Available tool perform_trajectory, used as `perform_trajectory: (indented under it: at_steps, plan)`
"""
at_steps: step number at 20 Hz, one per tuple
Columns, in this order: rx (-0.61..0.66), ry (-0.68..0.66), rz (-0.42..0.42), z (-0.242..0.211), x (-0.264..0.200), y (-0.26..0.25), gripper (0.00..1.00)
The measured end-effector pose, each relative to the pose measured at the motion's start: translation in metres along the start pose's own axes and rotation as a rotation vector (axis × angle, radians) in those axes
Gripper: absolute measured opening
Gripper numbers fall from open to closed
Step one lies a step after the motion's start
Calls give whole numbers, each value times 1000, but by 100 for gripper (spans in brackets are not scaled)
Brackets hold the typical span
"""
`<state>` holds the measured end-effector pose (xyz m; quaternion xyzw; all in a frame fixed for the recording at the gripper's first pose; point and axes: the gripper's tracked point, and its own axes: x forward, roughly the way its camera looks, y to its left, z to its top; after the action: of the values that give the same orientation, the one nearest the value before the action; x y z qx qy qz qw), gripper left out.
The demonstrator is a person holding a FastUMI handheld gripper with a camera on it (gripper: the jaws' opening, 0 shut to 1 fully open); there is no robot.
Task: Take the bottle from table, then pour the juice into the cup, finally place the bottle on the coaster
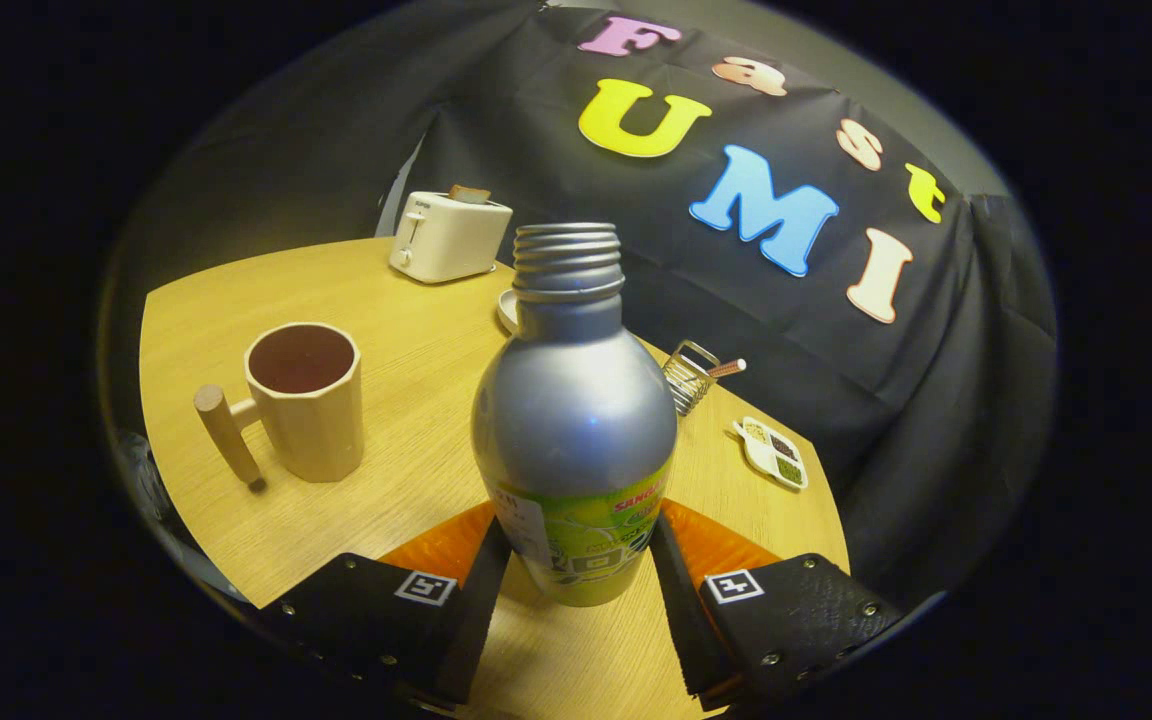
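An uncapped metal bottle point(574, 420) stands clamped low on its labelled body between the fingers of the gripper point(578, 565), jaws closed to its width, neck upright so nothing spills. The cup point(306, 400) waits on the table point(406, 330), ahead and left of the fingers.

**Count of things on my worktop**

Between my hand-held gripper's point(576, 570) fingers: one bottle point(576, 420). Ahead on the worktop point(396, 330) I count one cup point(304, 400), one toaster point(446, 235), one wire holder point(688, 375), one three-part dish point(772, 452), one plate point(507, 308).
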<state>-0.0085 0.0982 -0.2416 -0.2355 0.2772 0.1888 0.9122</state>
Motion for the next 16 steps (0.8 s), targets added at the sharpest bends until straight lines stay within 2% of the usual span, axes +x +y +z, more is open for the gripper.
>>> perform_trajectory:
  at_steps: [16]
  plan:
    - [-393,68,-2,16,3,25,76]
